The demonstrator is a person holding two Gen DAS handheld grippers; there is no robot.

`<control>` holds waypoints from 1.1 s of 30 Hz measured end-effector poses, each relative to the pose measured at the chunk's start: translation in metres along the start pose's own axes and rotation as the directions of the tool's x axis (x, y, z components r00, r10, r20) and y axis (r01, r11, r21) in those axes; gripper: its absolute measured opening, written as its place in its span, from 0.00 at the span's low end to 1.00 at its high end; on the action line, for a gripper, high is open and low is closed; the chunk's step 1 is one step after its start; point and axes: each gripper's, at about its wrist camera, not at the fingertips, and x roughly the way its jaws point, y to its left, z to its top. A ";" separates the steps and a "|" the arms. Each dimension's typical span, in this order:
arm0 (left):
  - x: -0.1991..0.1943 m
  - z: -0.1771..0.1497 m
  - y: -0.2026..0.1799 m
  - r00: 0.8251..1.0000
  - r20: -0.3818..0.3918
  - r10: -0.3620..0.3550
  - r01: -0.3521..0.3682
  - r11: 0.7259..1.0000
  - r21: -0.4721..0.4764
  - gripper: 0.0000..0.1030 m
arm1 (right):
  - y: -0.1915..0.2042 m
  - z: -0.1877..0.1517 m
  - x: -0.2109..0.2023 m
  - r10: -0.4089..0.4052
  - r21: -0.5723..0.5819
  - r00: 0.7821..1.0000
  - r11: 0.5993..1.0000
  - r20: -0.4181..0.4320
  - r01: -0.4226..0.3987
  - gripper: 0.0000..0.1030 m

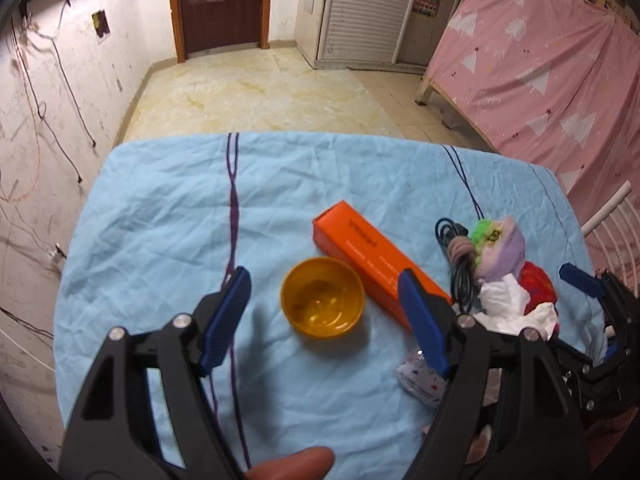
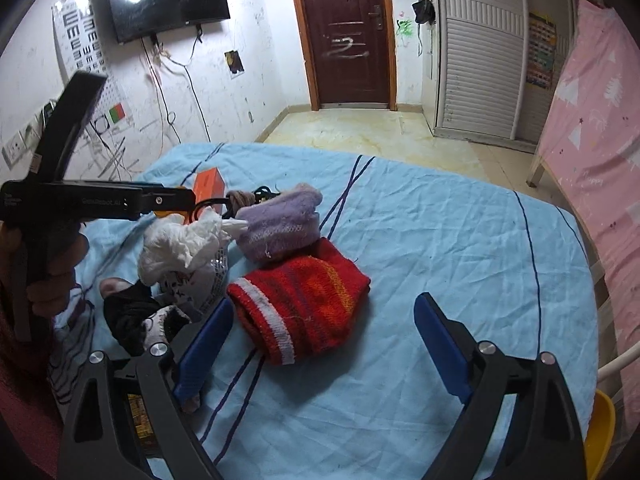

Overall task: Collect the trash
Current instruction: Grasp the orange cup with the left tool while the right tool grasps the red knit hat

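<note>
My left gripper (image 1: 326, 312) is open and empty, its jaws straddling a yellow bowl (image 1: 323, 303) on the blue cloth. An orange box (image 1: 378, 264) lies just beyond the bowl. Crumpled white tissue (image 1: 510, 300) sits to the right among a purple sock (image 1: 502, 246), a red sock (image 1: 536, 282) and a black cable (image 1: 460, 268). My right gripper (image 2: 324, 344) is open and empty, just in front of the red sock (image 2: 304, 300). The tissue (image 2: 180, 244) lies to its left with a printed wrapper (image 2: 200, 280) under it. The left gripper (image 2: 100, 198) shows from the side.
The table (image 2: 440, 240) is covered by a light blue cloth. A black and white sock (image 2: 140, 320) lies at the near left. A pink-covered bed (image 1: 540, 72) stands to the right. A white chair back (image 1: 608, 208) is by the table's right edge. Tiled floor and a door (image 2: 346, 32) lie beyond.
</note>
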 end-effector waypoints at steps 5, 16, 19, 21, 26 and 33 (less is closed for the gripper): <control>-0.004 -0.004 -0.005 1.000 0.012 -0.020 0.020 0.999 0.026 0.65 | 0.007 0.003 0.007 -0.017 -0.039 1.000 0.999 -0.009 0.016 0.82; -0.010 -0.013 0.012 0.997 0.013 -0.078 0.078 0.997 -0.009 0.57 | 0.004 0.008 0.012 -0.028 -0.032 0.999 0.999 -0.023 0.027 0.67; -0.009 -0.015 0.013 0.996 0.005 -0.085 0.085 0.996 -0.002 0.56 | 0.003 0.009 0.015 -0.034 -0.032 0.999 0.999 -0.031 0.033 0.57; -0.005 -0.014 0.011 0.997 -0.005 -0.082 0.082 0.997 0.010 0.56 | 0.004 0.010 0.016 -0.028 -0.037 0.999 0.999 -0.034 0.026 0.46; 0.008 -0.013 0.004 0.998 -0.017 -0.067 0.067 0.997 0.034 0.38 | 0.011 0.012 0.019 -0.025 -0.062 0.999 0.998 -0.033 0.022 0.28; 0.003 -0.016 0.008 0.999 0.022 -0.045 0.045 0.999 0.014 0.38 | 0.017 0.010 0.014 -0.059 -0.071 0.998 0.996 -0.003 0.059 0.11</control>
